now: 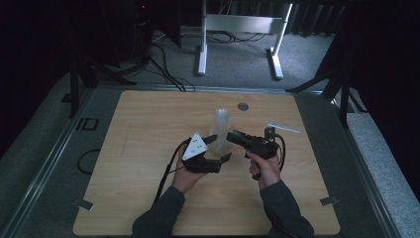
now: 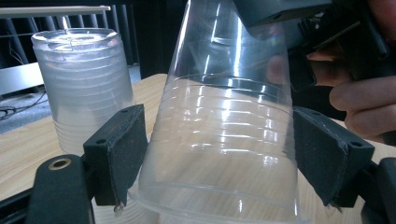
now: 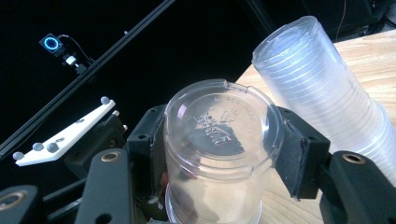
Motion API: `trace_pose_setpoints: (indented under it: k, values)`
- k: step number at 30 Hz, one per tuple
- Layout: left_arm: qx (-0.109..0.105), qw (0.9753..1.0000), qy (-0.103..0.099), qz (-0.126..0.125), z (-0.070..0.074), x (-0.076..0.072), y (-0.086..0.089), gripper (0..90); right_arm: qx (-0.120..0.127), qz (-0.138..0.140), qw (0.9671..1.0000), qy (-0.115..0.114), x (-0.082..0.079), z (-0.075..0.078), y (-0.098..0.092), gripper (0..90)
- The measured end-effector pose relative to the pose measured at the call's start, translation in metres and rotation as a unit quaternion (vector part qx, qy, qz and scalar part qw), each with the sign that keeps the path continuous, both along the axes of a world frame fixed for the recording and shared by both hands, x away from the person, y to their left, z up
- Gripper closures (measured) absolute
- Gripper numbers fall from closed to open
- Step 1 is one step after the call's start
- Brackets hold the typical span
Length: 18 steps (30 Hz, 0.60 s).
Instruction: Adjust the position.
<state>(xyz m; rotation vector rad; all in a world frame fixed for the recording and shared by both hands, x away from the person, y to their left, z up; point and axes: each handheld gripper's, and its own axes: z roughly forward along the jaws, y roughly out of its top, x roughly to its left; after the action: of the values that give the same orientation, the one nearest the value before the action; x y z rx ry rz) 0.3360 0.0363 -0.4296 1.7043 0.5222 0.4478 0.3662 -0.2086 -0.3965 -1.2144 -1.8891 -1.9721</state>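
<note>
Both the left gripper (image 1: 219,147) and the right gripper (image 1: 232,135) were closed on one clear cup (image 3: 219,154), held above the tabletop (image 1: 148,124) beside the cup stack (image 1: 221,121). Best was to pull apart gently, without crushing.

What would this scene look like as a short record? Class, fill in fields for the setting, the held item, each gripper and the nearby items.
Setting: light wooden table
Held item: single clear plastic cup, upside down, base up
Left gripper: jaws on either side of the cup's lower, wider part
Right gripper: jaws closed on the cup near its base
Nearby: tall stack of clear plastic cups, upside down on the table, just behind the held cup
Person: one hand on each gripper
</note>
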Motion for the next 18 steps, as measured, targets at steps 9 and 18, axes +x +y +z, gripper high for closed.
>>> trace_pose_setpoints:
  k: [9, 18]
  values:
    - [0.007, 1.0, -0.006, 0.0, 0.0008, -0.0022, -0.0011, 27.6, 0.003, 0.001, 1.0, 0.004, 0.0003, -0.0018, -0.001, 41.6]
    - [0.008, 0.9999, -0.008, 0.001, 0.0012, -0.0033, -0.0011, 28.7, 0.001, 0.003, 1.0, -0.003, 0.0, -0.0014, -0.0008, 41.1]
